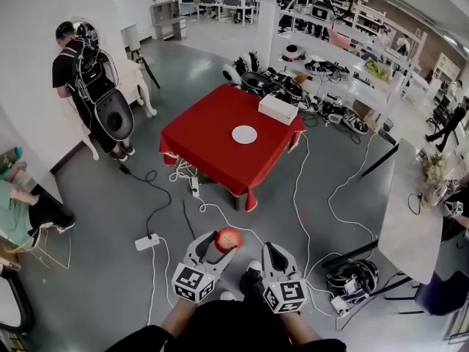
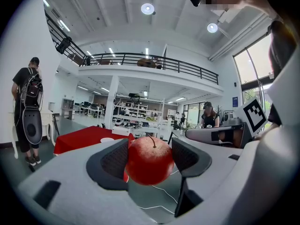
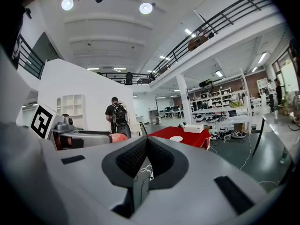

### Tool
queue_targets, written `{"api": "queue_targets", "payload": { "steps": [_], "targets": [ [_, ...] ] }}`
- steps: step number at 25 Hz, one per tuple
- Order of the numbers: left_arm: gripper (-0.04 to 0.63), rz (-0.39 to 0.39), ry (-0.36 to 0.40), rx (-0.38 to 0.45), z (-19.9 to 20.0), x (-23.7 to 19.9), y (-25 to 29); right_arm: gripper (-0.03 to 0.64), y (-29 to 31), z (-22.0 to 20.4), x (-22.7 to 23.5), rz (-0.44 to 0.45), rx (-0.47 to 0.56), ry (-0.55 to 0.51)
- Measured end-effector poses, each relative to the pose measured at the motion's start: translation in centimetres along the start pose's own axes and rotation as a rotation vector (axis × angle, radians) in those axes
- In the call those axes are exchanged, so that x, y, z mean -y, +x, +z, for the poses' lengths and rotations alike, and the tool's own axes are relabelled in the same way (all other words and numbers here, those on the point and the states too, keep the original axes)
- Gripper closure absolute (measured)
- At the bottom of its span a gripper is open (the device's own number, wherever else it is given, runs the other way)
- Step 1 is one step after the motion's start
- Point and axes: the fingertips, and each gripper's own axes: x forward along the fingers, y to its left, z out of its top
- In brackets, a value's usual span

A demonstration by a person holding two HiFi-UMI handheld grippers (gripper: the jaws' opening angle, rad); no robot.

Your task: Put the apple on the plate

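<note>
A wide workshop hall with a grey floor filled the head view, shelving along its far wall. One bench (image 1: 220,134) under a red cloth stood mid-floor. It carried one white plate (image 1: 244,134) and one white box (image 1: 278,109) at its far corner. One person with a backpack (image 1: 88,72) stood by the left wall. White cables (image 1: 297,196) and one power strip (image 1: 146,242) lay on the floor between the wearer and the bench. Two grippers showed at the bottom edge. The left gripper (image 1: 222,242) pinched the single red apple (image 1: 229,239) over the floor, well apart from the plate. The right gripper (image 1: 272,253) sat just beside it.

In the left gripper view, the balcony rail and ceiling lights lay behind. The apple sat clamped between the two dark pads, a pad against each flank. It was round, with no clear long axis, and its stem pointed up with a slight lean to the right. The bench and plate showed beyond it, low and to the left, with bare floor between.

In the right gripper view, the same hall showed, with the bench, plate and box ahead to the right. This gripper's jaws were pressed together with nothing between them. The apple showed at the left.
</note>
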Motion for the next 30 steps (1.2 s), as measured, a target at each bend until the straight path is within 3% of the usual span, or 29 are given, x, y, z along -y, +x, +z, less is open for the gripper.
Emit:
{"api": "queue_targets", "payload": {
  "steps": [30],
  "targets": [
    [0.302,0.023,-0.005,0.006,0.2,-1.1,-1.1,0.606,1.0,0.3,-1.6,0.027,-0.004,-0.017]
  ]
}}
